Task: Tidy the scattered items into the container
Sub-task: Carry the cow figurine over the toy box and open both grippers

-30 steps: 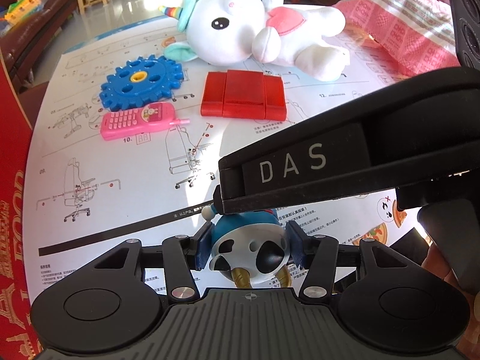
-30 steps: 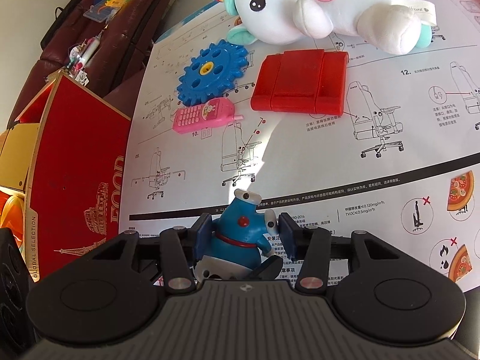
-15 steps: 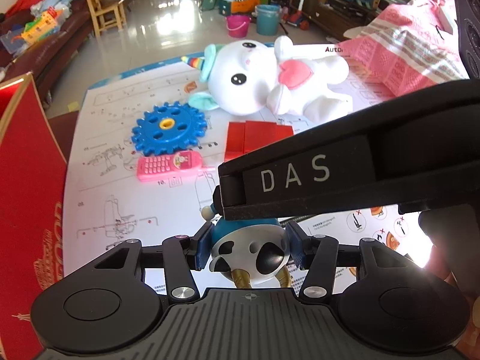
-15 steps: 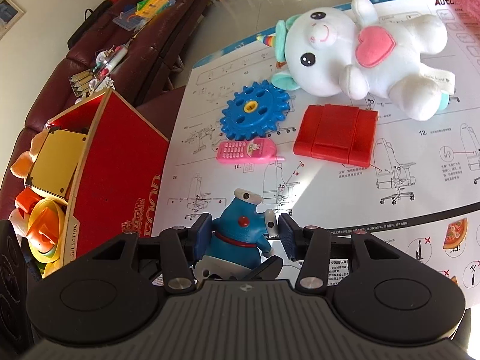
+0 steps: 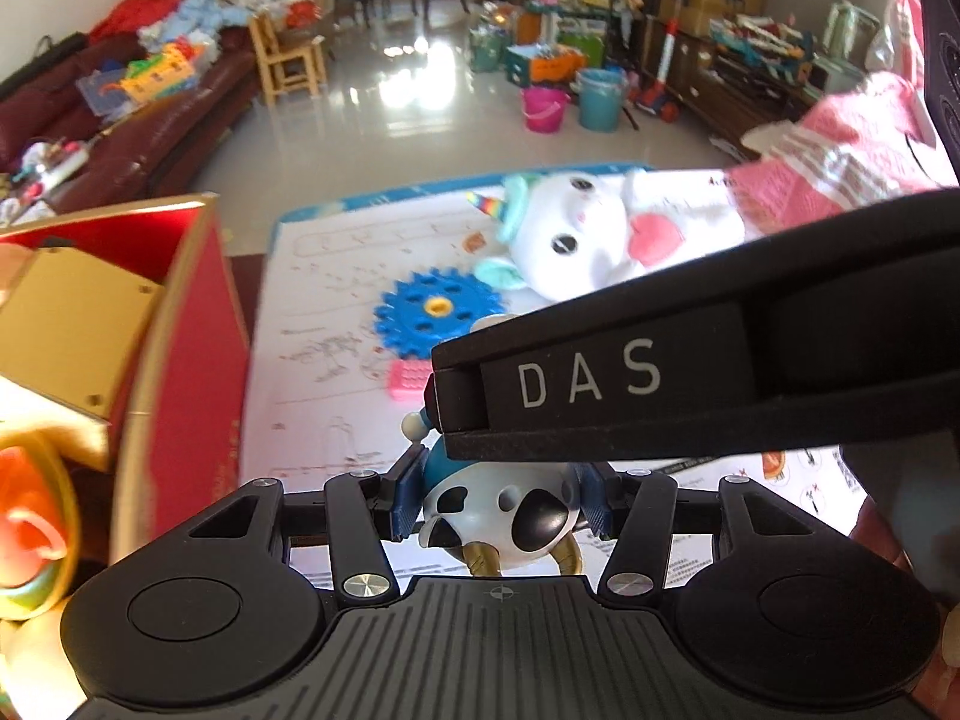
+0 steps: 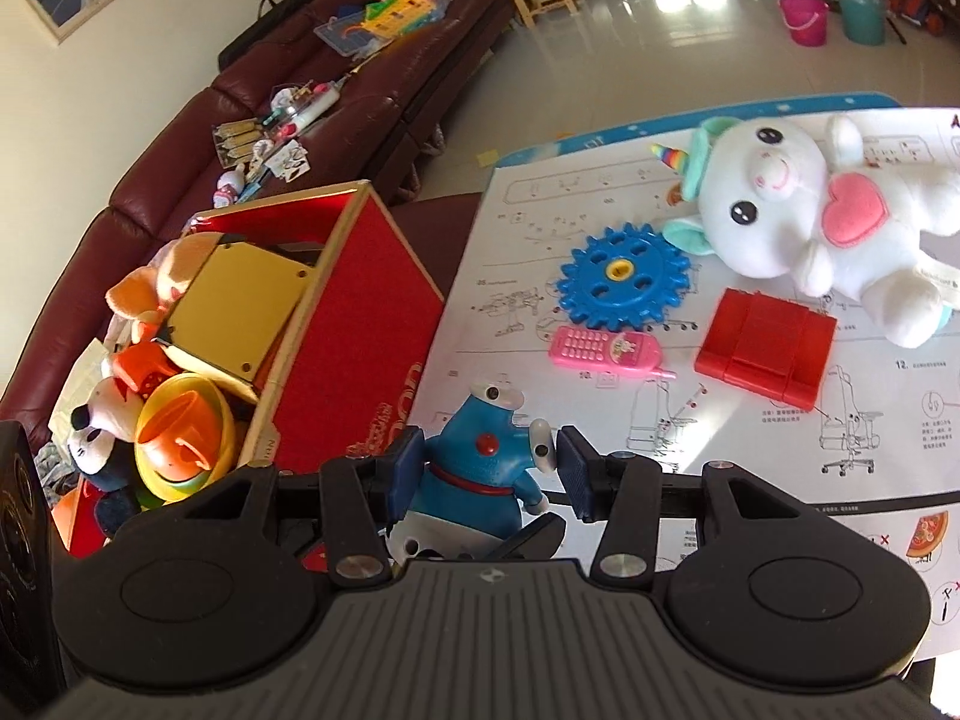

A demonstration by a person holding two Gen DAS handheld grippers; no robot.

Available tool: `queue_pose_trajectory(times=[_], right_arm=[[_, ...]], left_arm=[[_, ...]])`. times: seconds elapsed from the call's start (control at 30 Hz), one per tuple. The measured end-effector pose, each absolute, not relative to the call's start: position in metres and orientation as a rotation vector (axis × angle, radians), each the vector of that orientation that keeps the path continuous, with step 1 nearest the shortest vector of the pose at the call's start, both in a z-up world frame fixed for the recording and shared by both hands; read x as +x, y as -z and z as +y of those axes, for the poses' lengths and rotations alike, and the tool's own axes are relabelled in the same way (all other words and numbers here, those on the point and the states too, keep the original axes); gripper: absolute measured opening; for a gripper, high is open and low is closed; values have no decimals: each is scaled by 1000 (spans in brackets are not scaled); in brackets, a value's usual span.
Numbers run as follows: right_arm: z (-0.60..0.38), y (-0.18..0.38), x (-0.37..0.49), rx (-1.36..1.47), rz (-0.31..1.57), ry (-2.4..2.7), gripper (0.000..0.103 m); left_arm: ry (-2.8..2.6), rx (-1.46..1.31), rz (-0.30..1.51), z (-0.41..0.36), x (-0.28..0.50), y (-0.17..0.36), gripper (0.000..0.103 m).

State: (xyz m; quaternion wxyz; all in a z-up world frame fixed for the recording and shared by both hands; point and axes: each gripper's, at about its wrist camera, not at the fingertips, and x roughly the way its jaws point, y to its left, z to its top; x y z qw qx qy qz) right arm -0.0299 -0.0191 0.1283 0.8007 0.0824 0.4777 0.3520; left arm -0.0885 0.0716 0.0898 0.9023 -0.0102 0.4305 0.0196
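Note:
A blue cartoon figurine (image 6: 480,462) with a white, black-patched base (image 5: 498,510) hangs above the table, held by both grippers. My right gripper (image 6: 489,471) is shut on its blue upper body. Lower down, my left gripper (image 5: 498,495) is shut on the white base. In the left wrist view the right gripper's black housing marked DAS (image 5: 720,360) crosses in front. The red box (image 6: 360,324) stands open at the left, its wall (image 5: 180,360) close by, with a yellow box, cups and a panda plush inside.
On the printed instruction sheet (image 6: 660,420) lie a blue gear (image 6: 624,282), a pink toy phone (image 6: 606,348), a red block (image 6: 768,348) and a white unicorn plush (image 6: 810,228). A pink striped cloth (image 5: 840,150) lies at the far right. A dark sofa (image 6: 300,120) runs behind the box.
Both grippers have risen together with the figurine and tilted up. The table items have dropped farther away, and the red box's open top has come into view on the left.

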Motion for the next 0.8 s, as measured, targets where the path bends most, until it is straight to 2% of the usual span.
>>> queue_pose_trajectory(times=[0.33,0.7,0.73,0.77,0.8], right_arm=[[61,-204,-98,3,864,-1052,53],[169,-208,-186,-207,885,-1376,52],[177,-206,-189,-224,895,-1398,53],[184,-203,-193,-250,911,-1414,58],[190,-200,-196,-273,924,-1405,76]], left_arm=[[-303,-75,724,122,-180,-154,53],[-582,-203,748,175,-280,-162,54],[-597,-219,757,179,-286,-162,55],[-606,-237,768,183,-291,-163,66],[-618,-258,776,188,-293,-163,71]])
